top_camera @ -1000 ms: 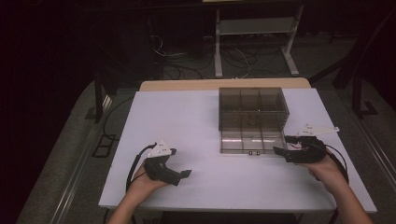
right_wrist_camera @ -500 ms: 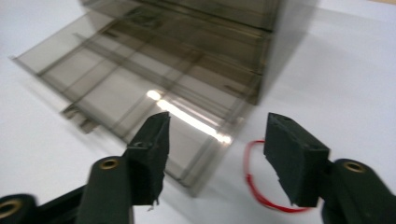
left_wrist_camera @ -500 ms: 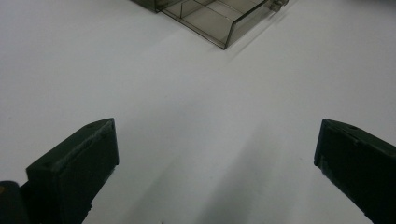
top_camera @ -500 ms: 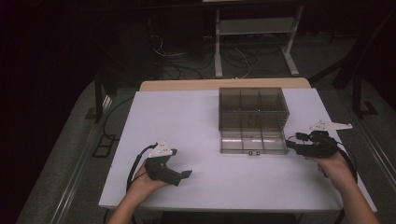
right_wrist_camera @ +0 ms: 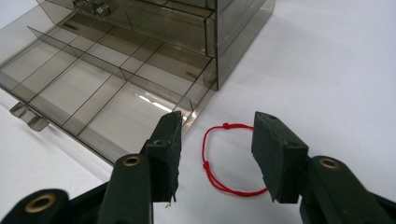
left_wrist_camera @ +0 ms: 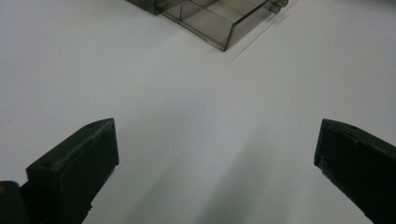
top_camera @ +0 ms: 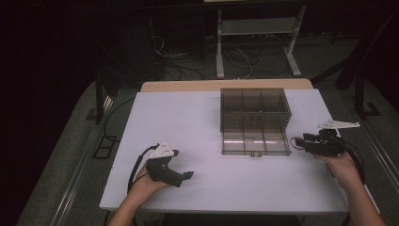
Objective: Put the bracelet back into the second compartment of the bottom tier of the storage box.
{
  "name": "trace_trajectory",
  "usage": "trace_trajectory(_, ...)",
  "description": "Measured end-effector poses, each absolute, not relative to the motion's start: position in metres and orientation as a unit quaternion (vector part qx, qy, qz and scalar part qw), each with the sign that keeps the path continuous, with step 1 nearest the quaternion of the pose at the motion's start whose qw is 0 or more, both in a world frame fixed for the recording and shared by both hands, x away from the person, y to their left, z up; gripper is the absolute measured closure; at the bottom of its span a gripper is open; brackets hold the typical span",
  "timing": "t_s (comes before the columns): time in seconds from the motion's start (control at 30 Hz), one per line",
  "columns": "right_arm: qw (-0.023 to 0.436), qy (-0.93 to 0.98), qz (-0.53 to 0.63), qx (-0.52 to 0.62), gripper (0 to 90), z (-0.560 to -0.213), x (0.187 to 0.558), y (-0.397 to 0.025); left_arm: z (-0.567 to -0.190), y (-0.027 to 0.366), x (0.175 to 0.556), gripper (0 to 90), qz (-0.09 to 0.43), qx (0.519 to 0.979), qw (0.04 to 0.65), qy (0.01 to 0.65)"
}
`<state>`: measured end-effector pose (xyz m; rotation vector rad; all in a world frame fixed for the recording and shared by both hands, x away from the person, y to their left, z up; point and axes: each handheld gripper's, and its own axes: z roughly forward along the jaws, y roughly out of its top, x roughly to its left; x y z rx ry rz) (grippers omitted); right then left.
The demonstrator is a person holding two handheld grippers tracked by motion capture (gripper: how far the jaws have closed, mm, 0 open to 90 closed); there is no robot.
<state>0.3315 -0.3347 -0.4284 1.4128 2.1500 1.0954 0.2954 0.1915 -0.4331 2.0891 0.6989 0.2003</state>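
Note:
A smoky clear plastic organiser box [top_camera: 254, 106] stands on the white table [top_camera: 188, 117], its divided drawer [top_camera: 255, 141] pulled out toward me. The drawer [right_wrist_camera: 107, 88] compartments look empty. A thin red string bracelet [right_wrist_camera: 226, 161] lies flat on the table just right of the drawer's corner. My right gripper [right_wrist_camera: 219, 149] hovers over it, open, one jaw on each side of the loop, not touching it. From above, the right gripper [top_camera: 305, 142] points left at the drawer's right end. My left gripper [top_camera: 181, 165] rests near the front left, open and holding nothing.
The left gripper [left_wrist_camera: 215, 154] faces bare table with the drawer's corner [left_wrist_camera: 210, 18] far ahead. Behind the table a wooden edge [top_camera: 226, 85] and a metal stand [top_camera: 256, 33] with cables stand on the dark floor.
My right gripper has drawn back to the right, away from the drawer's front corner, and its grey plate has tipped up. The left gripper has stayed put.

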Motion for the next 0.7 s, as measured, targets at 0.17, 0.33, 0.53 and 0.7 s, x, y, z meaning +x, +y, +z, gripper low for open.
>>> trace_trajectory(0.17,0.163,0.766,0.378,0.494,58.6,-0.433,0.333,-0.335,-0.434,0.189,0.296,0.0,0.079,0.845,0.447,0.281)
trace_trajectory(0.33,0.162,0.779,0.365,0.483,69.5,-0.437,0.335,-0.33,-0.434,0.191,0.295,0.0,0.078,0.844,0.449,0.282)
trace_trajectory(0.53,0.158,0.792,0.349,0.476,75.1,-0.443,0.339,-0.325,-0.434,0.189,0.296,0.0,0.082,0.844,0.446,0.287)
trace_trajectory(0.7,0.155,0.8,0.337,0.472,78.0,-0.446,0.341,-0.323,-0.434,0.189,0.296,0.0,0.08,0.845,0.444,0.287)
